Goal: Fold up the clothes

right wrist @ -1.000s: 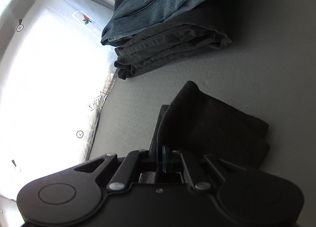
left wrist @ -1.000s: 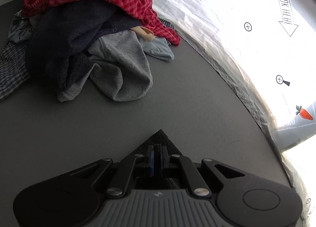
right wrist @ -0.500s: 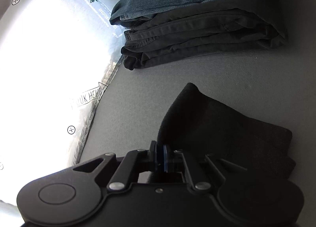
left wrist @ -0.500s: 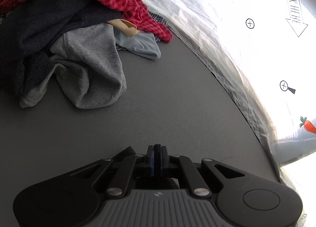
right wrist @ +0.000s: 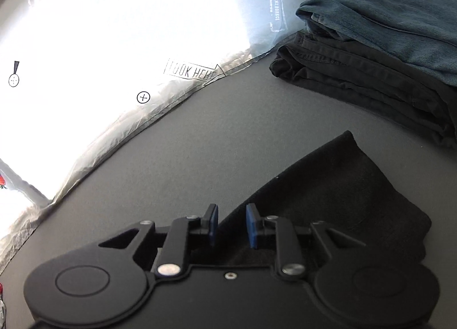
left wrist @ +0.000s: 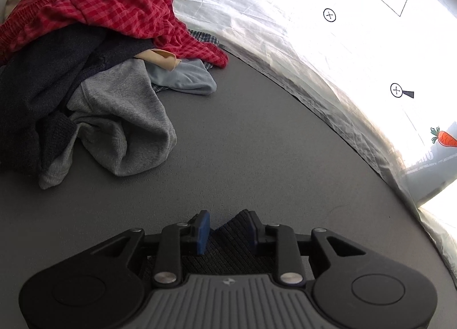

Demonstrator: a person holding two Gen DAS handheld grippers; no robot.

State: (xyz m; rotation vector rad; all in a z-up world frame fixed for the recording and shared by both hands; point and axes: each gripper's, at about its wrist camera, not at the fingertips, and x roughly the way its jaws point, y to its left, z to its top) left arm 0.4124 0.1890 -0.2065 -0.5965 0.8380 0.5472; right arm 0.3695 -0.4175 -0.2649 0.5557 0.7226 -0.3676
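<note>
Both jaws parted, gripping nothing. Left gripper [left wrist: 225, 227] and right gripper [right wrist: 232, 224] sit low over the folded black garment [right wrist: 328, 200] lying on the grey worktop [left wrist: 257, 143]. Unfolded clothes pile [left wrist: 85, 71] far left; folded jeans stack [right wrist: 385, 51] far right.

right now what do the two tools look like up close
Both are matte black linkage tools with silver pivot bolts, round bosses at either side and blue pads on the fingers. The left tool has a grey ribbed body with a small logo; the right tool has a plain black body with one small centre screw. No cables, hands or sleeves show.
</note>
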